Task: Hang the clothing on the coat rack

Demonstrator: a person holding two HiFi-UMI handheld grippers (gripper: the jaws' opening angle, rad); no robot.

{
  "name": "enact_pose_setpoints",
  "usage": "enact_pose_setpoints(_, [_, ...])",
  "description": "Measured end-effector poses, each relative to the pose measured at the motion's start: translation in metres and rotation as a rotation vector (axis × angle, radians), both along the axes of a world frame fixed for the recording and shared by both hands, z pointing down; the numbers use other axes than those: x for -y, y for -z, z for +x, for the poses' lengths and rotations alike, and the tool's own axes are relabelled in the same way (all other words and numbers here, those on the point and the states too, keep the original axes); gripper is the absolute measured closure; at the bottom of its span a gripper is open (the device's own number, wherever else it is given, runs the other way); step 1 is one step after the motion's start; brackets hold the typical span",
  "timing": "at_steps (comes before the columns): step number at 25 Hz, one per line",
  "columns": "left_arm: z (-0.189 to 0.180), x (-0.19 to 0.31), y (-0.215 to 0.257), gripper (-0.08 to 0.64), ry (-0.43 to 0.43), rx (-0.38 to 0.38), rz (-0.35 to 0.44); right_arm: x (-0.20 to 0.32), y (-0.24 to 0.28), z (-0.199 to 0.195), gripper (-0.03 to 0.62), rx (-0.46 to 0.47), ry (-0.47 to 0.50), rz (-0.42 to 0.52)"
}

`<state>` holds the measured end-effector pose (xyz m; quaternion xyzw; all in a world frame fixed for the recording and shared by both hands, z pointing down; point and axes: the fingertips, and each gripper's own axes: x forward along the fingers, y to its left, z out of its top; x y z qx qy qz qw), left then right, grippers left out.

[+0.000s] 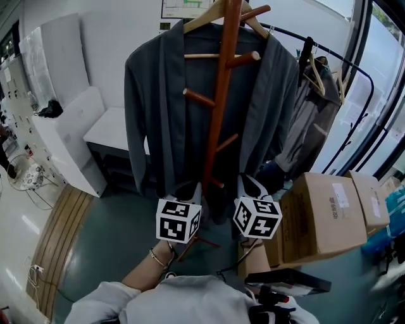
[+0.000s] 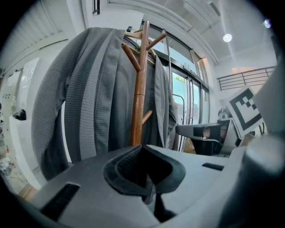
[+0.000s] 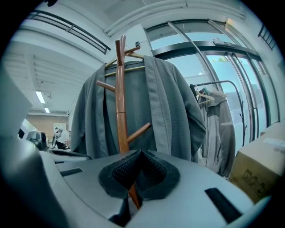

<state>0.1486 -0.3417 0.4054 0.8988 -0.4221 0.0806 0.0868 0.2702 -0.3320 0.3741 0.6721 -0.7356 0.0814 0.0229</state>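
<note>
On the coat rack [image 1: 223,95] a gray cardigan [image 1: 152,107] hangs from a hanger [image 1: 201,56]. Near it, the left gripper [image 1: 192,190] and right gripper [image 1: 248,185] are both closed and empty.

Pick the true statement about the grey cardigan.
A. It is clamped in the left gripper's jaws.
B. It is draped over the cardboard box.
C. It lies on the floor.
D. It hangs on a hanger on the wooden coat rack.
D: the cardigan hangs open-fronted from a wooden hanger at the top of the coat rack, clear of the floor.
</note>
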Motion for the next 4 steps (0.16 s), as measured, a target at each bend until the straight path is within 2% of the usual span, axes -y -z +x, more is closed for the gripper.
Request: enact_pose_setpoints(4, [-0.0007,-0.0005,-0.0014,0.552,0.0,-0.003,-0.005,-0.0024,-0.0012,0.0006,0.571,-0.002,-0.005,-0.002])
